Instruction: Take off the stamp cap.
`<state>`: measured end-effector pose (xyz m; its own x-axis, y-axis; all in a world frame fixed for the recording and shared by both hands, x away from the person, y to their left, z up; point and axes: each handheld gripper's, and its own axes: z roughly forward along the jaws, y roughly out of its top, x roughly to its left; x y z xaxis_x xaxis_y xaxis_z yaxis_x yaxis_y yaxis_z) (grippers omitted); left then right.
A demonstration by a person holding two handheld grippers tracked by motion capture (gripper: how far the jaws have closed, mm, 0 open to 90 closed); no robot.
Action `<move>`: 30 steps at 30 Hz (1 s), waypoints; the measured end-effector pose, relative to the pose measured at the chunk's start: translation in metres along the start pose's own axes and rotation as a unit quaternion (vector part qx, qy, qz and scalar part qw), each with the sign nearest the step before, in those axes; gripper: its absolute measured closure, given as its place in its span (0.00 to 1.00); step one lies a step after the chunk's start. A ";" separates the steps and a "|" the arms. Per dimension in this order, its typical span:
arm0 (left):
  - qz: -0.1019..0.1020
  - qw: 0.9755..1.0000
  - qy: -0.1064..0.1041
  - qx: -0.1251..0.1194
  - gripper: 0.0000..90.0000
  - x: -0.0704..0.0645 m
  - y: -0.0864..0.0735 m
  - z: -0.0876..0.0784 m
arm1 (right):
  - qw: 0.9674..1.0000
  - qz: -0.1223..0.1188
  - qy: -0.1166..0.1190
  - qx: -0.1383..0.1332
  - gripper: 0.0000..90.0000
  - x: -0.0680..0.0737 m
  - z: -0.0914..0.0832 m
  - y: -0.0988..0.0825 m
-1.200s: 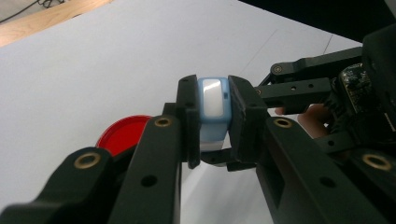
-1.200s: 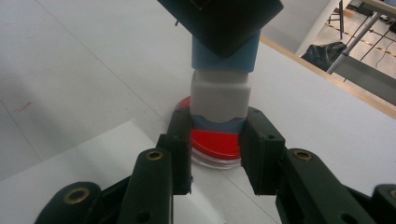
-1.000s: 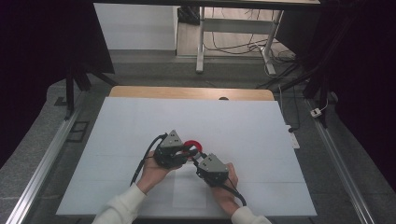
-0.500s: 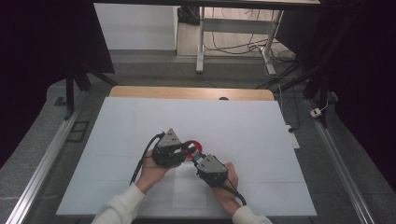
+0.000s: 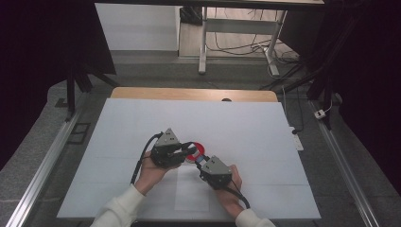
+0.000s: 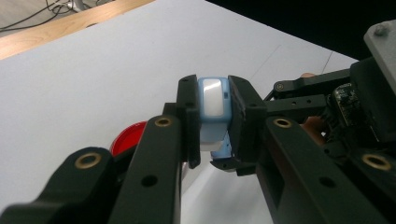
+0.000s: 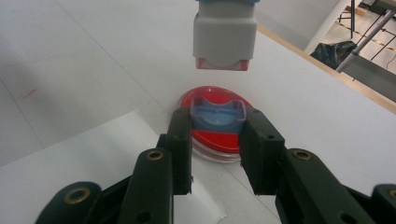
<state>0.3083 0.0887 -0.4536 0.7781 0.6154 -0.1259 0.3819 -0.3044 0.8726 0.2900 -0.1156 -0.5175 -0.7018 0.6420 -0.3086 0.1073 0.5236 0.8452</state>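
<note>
Pale blue and white, a small stamp body (image 6: 214, 100) sits clamped between the jaws of the left tongs (image 6: 212, 112), which grip it on both sides; in the left gripper view its white top faces the camera, and in the right gripper view the same stamp body (image 7: 225, 35) hangs in the air with its red-edged underside turned down, above and apart from the things below. The right tongs (image 7: 215, 135) are clenched on a light blue cap (image 7: 218, 116), an open tray-like piece held level between the two black jaws. Just behind that cap lies a red round ink pad (image 7: 212, 135) in a clear rim, resting flat on the white worktop (image 7: 70, 70); whether the cap touches the pad cannot be told. From the high view the two tools meet near the middle of the worktop (image 5: 246, 127), the left tongs (image 5: 188, 149) coming from the left and the right tongs (image 5: 202, 162) from the lower right, with the red pad (image 5: 195, 150) between their tips. A loose white sheet of paper (image 5: 191, 189) lies on the worktop just below the hands.
</note>
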 end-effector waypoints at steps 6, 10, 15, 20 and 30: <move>0.000 1.000 -0.001 0.001 0.84 -0.001 0.000 0.000 | 1.000 0.005 0.000 -0.001 0.73 -0.002 -0.001 0.000; 0.001 1.000 -0.001 0.002 0.84 0.000 0.000 0.001 | 1.000 0.010 0.001 -0.001 0.73 -0.004 -0.002 -0.001; 0.001 1.000 -0.001 0.002 0.84 0.000 -0.001 0.000 | 1.000 0.013 0.000 0.001 0.73 -0.007 -0.004 -0.003; 0.002 1.000 -0.001 0.005 0.84 0.000 -0.001 0.001 | 1.000 0.019 -0.001 0.001 0.73 -0.014 -0.008 -0.005; 0.004 1.000 0.000 0.006 0.84 0.002 -0.001 0.000 | 0.999 0.042 -0.007 0.003 0.73 -0.042 -0.030 -0.018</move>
<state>0.3092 0.0898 -0.4547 0.7814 0.6127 -0.1187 0.3813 -0.3182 0.8680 0.2963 -0.1693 -0.5066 -0.6803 0.6919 -0.2420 0.1700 0.4700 0.8661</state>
